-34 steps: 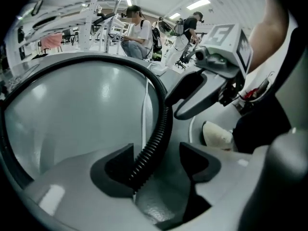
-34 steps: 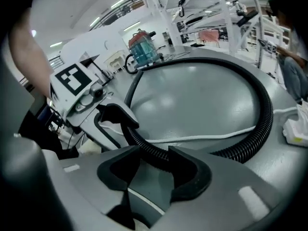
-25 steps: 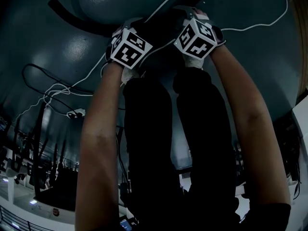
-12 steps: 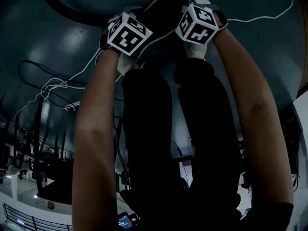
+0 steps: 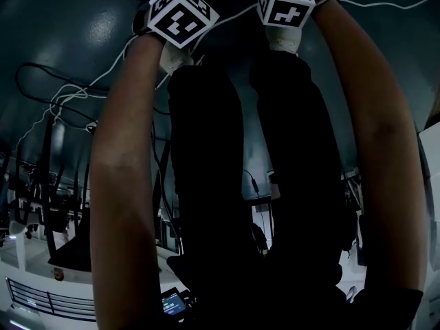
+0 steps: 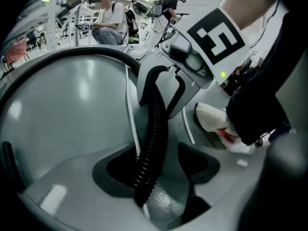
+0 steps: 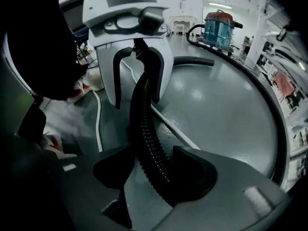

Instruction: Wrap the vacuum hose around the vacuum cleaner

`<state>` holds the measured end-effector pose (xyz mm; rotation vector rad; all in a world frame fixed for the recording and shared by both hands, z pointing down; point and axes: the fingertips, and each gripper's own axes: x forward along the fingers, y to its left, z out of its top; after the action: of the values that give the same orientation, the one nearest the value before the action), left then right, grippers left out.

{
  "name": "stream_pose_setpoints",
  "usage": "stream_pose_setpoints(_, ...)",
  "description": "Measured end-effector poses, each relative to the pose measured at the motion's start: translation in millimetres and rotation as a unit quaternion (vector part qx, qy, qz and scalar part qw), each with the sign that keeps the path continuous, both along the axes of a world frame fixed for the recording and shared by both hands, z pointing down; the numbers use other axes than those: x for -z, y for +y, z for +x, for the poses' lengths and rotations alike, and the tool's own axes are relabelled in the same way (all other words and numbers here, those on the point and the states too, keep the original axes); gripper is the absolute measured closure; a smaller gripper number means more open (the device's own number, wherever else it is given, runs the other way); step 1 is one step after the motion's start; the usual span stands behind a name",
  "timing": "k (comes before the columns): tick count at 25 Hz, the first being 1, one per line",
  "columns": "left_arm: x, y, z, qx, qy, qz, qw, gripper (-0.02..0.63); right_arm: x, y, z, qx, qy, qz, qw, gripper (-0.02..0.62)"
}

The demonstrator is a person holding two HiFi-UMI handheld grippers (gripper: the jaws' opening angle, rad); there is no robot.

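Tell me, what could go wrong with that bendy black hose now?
The hose lies loose between both pairs of jaws: the left gripper was just opening, the right gripper just closing, neither pressing it. It may slip out. The white cable runs beside it, so a grab could catch both. Cable near the shoe: possible trip.

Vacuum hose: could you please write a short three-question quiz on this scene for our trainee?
1. True or false: the vacuum hose runs between the jaws of both the left gripper and the right gripper.
2. The vacuum cleaner stands: A) between the grippers; B) on the floor beyond them; C) on a table.
3. What colour is the thin cable lying beside the hose?
Key: 1 true (left jaws have just been opening, right closing; neither presses it); 2 B; 3 white.
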<state>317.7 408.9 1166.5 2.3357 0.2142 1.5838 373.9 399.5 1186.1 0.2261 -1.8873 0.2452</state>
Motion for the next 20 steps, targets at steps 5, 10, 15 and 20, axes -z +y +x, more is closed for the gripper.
stream_pose_setpoints(5,-3,-5,-1,0.011,-0.009,0.005,0.9999,0.37,-5,4,-1,0.037,0.03,-0.016,0.999,0.348)
stream_pose_setpoints(10,2,0,-4,-0.01,0.001,-0.001,0.9999,0.343,-4,14,-7,0.065,0.023,-0.039,0.997,0.382)
stream_pose_setpoints(15,21,-6,-13,-0.011,0.013,0.011,0.9998,0.344,17,10,-23,0.058,-0.001,-0.043,0.997,0.393)
stream_pose_setpoints(20,60,-16,-20,0.002,0.013,0.003,0.9999,0.356,66,4,-37,0.058,-0.034,-0.077,0.995,0.4)
